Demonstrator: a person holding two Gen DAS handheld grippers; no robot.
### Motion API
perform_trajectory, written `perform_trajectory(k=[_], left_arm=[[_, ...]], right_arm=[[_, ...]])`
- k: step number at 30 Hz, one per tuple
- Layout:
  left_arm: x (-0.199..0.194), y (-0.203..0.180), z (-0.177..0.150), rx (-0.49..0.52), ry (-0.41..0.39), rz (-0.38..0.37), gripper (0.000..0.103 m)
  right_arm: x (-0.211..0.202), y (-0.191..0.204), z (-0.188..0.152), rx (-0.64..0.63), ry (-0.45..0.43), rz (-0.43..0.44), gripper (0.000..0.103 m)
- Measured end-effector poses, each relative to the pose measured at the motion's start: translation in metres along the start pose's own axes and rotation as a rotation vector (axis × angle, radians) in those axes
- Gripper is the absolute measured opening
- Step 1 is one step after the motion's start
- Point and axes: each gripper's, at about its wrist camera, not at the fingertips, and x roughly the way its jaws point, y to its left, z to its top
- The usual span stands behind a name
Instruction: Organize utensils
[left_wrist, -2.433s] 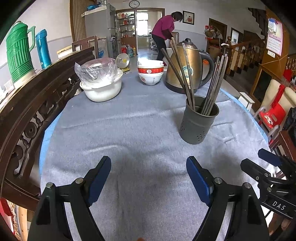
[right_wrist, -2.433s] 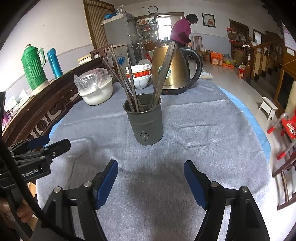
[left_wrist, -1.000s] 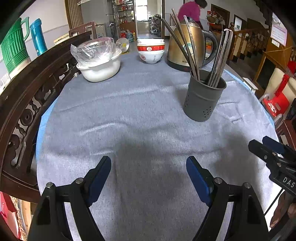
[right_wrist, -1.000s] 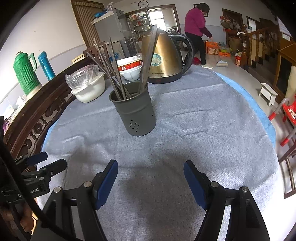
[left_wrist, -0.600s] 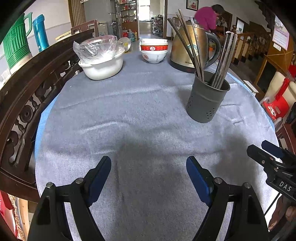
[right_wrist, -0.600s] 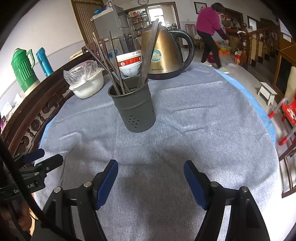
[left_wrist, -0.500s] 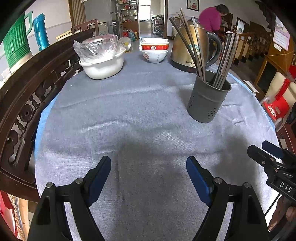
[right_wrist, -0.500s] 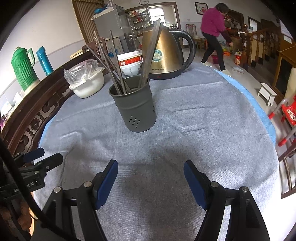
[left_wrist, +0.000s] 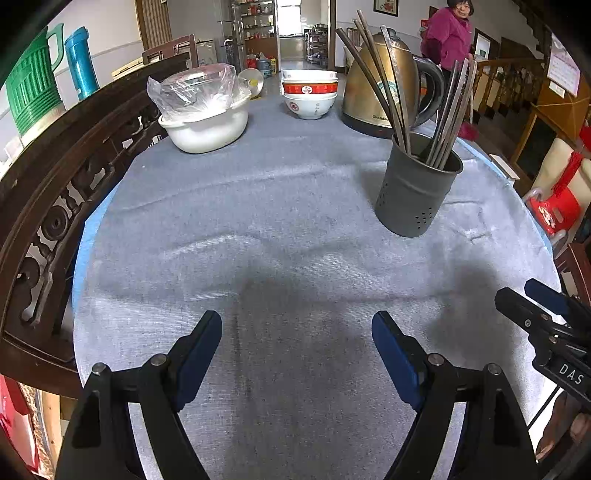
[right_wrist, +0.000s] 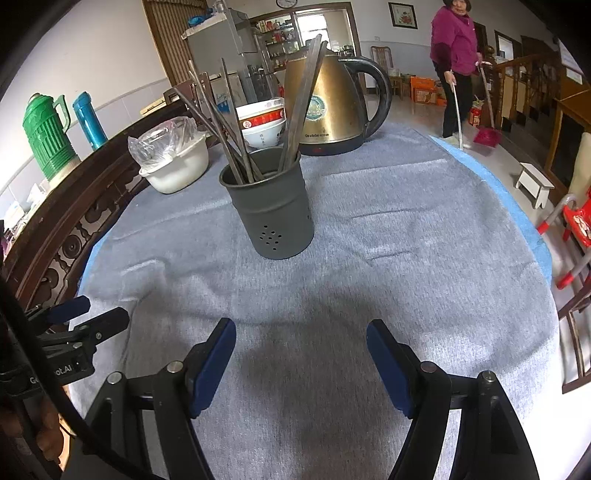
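- The left gripper (left_wrist: 297, 341) hung over the grey cloth of the table (left_wrist: 280, 229) with its blue-padded jaws spread wide and nothing between them.
- The right gripper (right_wrist: 301, 345) was likewise spread wide and empty, angled down at the same cloth.
- The grey utensil holder (right_wrist: 271, 218) stood upright on the table well ahead of the right gripper and slightly to its left; from the left gripper it sat ahead and off to the right (left_wrist: 417, 192).
- Long dark chopsticks (right_wrist: 236, 125) stood in the holder, fanned out in two bunches that leaned apart.
- Behind the holder was a brass-coloured electric kettle (right_wrist: 328, 103) with a round badge and a printed brand line near its base (it seemed to begin "Grelide", but the small lettering was not sure).
- Left of the kettle sat stacked bowls (left_wrist: 309, 94), white with a red band carrying a small emblem and tiny characters too small to read.
- Further left, a white basin (left_wrist: 205, 127) was covered with clear plastic film.
- In the left wrist view the other gripper's body showed white letters "DAS"; in the right wrist view the left one showed a partly hidden label ending "ot.AI".
- A person in a magenta top (right_wrist: 456, 40) stood on the floor beyond the table, holding a broom.
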Motion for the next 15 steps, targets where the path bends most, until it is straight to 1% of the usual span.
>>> perform_trajectory(k=[15], left_arm=[[-0.0044, -0.0040, 0.0018, 0.004, -0.007, -0.013, 0.084]], right_arm=[[-0.0012, 0.0049, 0.0001, -0.007, 0.000, 0.010, 0.077]])
